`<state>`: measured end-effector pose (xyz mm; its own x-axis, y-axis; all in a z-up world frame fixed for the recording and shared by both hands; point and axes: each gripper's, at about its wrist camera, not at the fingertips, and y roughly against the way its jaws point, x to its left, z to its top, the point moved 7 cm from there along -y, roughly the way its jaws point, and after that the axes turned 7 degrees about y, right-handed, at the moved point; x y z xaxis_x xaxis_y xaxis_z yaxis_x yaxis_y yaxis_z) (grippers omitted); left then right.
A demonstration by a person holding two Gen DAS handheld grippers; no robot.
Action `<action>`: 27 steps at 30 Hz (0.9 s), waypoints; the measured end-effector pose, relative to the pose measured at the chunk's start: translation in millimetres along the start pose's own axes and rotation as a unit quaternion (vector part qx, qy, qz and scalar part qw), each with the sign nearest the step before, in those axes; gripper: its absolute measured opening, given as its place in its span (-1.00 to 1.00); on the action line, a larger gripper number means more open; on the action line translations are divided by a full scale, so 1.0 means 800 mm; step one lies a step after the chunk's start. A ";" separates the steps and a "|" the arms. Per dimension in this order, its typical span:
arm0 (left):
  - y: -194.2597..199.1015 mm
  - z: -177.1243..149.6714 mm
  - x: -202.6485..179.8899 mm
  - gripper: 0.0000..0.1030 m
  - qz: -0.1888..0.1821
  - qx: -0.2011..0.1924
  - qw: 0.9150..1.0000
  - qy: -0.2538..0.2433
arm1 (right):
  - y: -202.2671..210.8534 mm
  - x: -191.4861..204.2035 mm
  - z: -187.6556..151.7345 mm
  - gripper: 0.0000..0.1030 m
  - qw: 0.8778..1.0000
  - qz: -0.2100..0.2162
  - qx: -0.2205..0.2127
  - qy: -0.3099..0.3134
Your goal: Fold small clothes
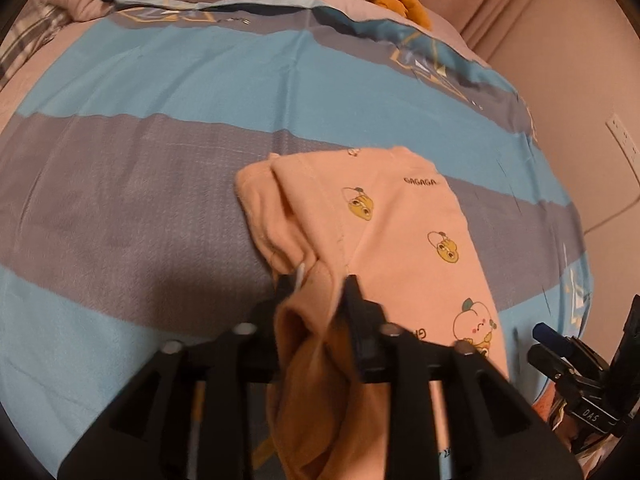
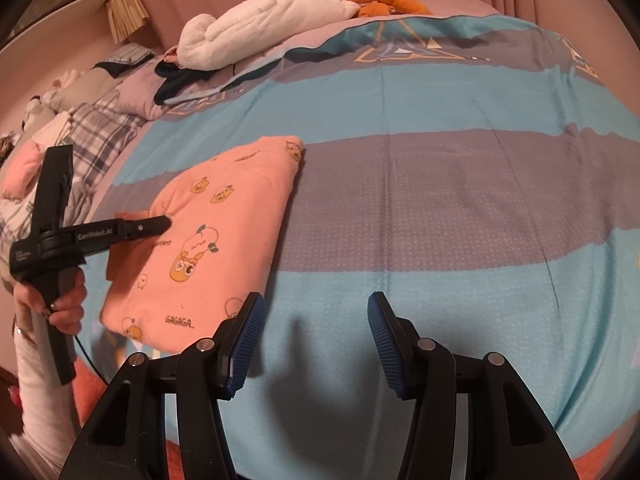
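You have one pink printed garment (image 2: 208, 240) on the bed, left of centre in the right wrist view. Two tools are in view: your left tool (image 2: 166, 222) at the left edge, your right tool (image 2: 316, 340) at the bottom. One white plush toy (image 2: 260, 24) and one orange plush toy (image 2: 384, 0) lie at the top.

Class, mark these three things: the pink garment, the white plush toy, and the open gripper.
pink garment (image 2: 224, 236): right wrist view, middle of its printed front.
white plush toy (image 2: 272, 20): right wrist view, its body.
right gripper (image 2: 316, 320): right wrist view, midway between fingertips.
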<state>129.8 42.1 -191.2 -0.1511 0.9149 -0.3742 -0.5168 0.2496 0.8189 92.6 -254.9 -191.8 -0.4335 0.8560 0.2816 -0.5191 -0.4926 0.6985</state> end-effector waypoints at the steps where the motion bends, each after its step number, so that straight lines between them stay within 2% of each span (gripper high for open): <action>1: 0.006 -0.001 0.000 0.03 0.000 -0.005 1.000 0.002 | -0.001 0.002 0.002 0.03 1.000 0.001 0.000 0.001; 2: 0.014 -0.001 0.002 0.13 -0.005 -0.014 1.000 0.006 | -0.002 0.004 0.006 0.12 1.000 0.004 -0.001 0.002; 3: 0.021 -0.003 0.001 0.32 -0.014 -0.021 1.000 0.012 | -0.004 0.004 0.009 0.34 1.000 0.010 -0.003 0.001; 4: 0.026 -0.006 0.001 0.50 -0.025 -0.023 0.999 0.019 | -0.006 0.006 0.014 0.43 1.000 0.018 -0.006 -0.001; 5: 0.028 -0.010 0.002 0.56 -0.038 -0.021 0.999 0.028 | -0.011 0.008 0.019 0.46 1.000 0.030 -0.007 -0.004; 8: 0.023 -0.028 0.002 0.58 -0.087 0.007 0.995 0.049 | -0.034 0.016 0.030 0.46 0.998 0.068 0.004 -0.010; 13: 0.002 -0.049 0.002 0.55 -0.106 0.038 0.991 0.073 | -0.082 0.034 0.039 0.46 0.992 0.122 0.035 -0.023; 15: -0.003 -0.052 -0.007 0.54 -0.119 0.037 0.990 0.068 | -0.098 0.041 0.040 0.44 0.990 0.133 0.046 -0.024; 17: -0.005 -0.055 -0.016 0.21 -0.118 0.032 0.991 0.061 | -0.104 0.047 0.044 0.32 0.990 0.134 0.040 -0.018; 18: -0.007 -0.058 -0.020 -0.02 -0.116 0.037 0.990 0.065 | -0.105 0.049 0.046 0.14 0.990 0.134 0.038 -0.015; 19: -0.008 -0.059 -0.023 -0.12 -0.105 0.033 0.992 0.065 | -0.106 0.049 0.047 0.04 0.990 0.134 0.038 -0.017; 21: -0.004 -0.060 -0.034 -0.27 -0.086 0.018 0.995 0.046 | -0.107 0.048 0.047 -0.33 0.991 0.128 0.038 -0.020; 22: -0.003 -0.060 -0.038 -0.31 -0.078 0.012 0.996 0.043 | -0.103 0.047 0.047 -0.40 0.991 0.125 0.034 -0.018; 25: 0.008 -0.059 -0.050 -0.38 -0.059 -0.010 0.998 0.025 | -0.084 0.048 0.052 -0.51 0.993 0.121 0.016 -0.005; 27: 0.017 -0.058 -0.062 -0.39 -0.061 -0.023 0.998 0.014 | -0.071 0.046 0.057 -0.53 0.993 0.118 0.002 0.003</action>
<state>91.7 -14.8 -181.6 -0.1085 0.8689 -0.4829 -0.5703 0.3435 0.7462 140.0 -188.0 -191.3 -0.5472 0.7158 0.4339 -0.3993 -0.6788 0.6163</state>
